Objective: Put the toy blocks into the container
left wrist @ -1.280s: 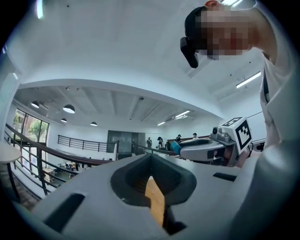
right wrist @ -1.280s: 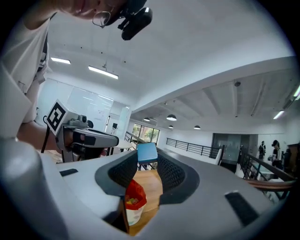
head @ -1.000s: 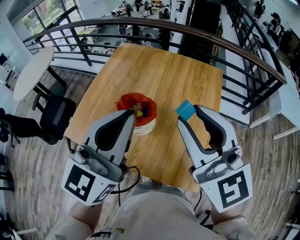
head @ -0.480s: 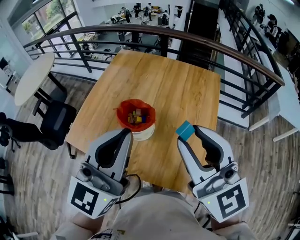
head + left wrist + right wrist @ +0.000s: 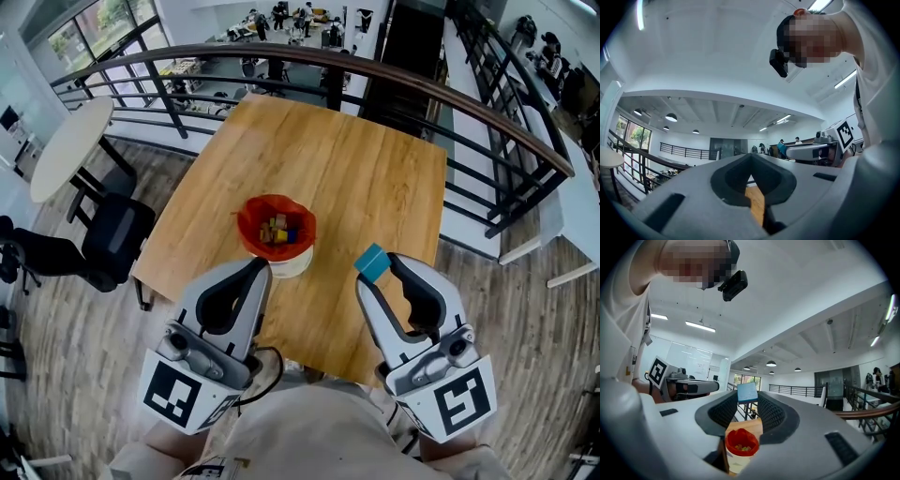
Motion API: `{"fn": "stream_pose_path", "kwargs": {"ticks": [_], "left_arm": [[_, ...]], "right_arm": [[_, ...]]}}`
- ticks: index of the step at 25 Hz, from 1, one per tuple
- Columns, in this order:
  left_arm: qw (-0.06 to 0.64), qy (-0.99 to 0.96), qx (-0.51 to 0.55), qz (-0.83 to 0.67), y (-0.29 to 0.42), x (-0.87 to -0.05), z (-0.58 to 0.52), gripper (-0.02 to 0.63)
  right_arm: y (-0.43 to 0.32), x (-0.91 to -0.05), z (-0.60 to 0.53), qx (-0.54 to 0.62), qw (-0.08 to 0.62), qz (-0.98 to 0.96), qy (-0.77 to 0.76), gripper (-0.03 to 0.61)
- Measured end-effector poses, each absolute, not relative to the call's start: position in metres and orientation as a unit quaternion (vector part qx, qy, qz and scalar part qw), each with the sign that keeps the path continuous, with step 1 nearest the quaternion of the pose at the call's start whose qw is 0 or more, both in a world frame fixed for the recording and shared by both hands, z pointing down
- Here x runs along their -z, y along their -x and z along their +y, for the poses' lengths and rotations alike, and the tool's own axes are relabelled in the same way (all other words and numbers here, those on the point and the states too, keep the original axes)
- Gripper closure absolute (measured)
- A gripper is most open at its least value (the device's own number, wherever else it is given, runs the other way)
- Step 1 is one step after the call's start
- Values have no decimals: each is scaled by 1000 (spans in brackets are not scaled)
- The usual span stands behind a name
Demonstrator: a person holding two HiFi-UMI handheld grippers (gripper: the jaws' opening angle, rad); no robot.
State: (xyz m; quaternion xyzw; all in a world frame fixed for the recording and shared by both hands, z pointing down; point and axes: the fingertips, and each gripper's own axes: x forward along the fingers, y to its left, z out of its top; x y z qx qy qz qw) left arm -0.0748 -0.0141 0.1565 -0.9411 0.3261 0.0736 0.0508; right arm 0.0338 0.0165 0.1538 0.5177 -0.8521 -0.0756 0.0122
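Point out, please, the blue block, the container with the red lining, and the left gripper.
blue block [image 5: 372, 263], head view, on its top face.
container [image 5: 287, 266], head view, on its white side wall.
left gripper [image 5: 262, 265], head view, at its closed fingertips.

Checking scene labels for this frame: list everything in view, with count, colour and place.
table: 1, light wood, centre
container: 1, white with red liner, on the table's near half
toy blocks: several, mixed colours, inside the container; exact count unclear
blue block: 1, blue, held in the air right of the container
railing: 1, dark, curving behind the table
round table: 1, white, far left
chair: 1, black, left of the table
left gripper: 1, grey, jaws together, empty
right gripper: 1, grey, shut on the blue block
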Motion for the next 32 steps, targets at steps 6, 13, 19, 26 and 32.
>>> {"fn": "stream_pose_path", "kwargs": {"ticks": [6, 13, 19, 26, 32], "left_arm": [[60, 937, -56, 341, 85, -157, -32, 603], [78, 923, -44, 373, 107, -159, -70, 603], [69, 916, -30, 394, 119, -177, -107, 603], [36, 913, 4, 407, 126, -230, -140, 603], [-1, 914, 32, 405, 125, -276, -163, 603]], "right_arm": [[-18, -157, -8, 67, 19, -860, -505, 439], [11, -170, -59, 49, 34, -873, -484, 439], [32, -191, -102, 27, 58, -881, -469, 439], [47, -240, -140, -14, 95, -884, -458, 438], [53, -292, -167, -65, 124, -881, -451, 438]]}}
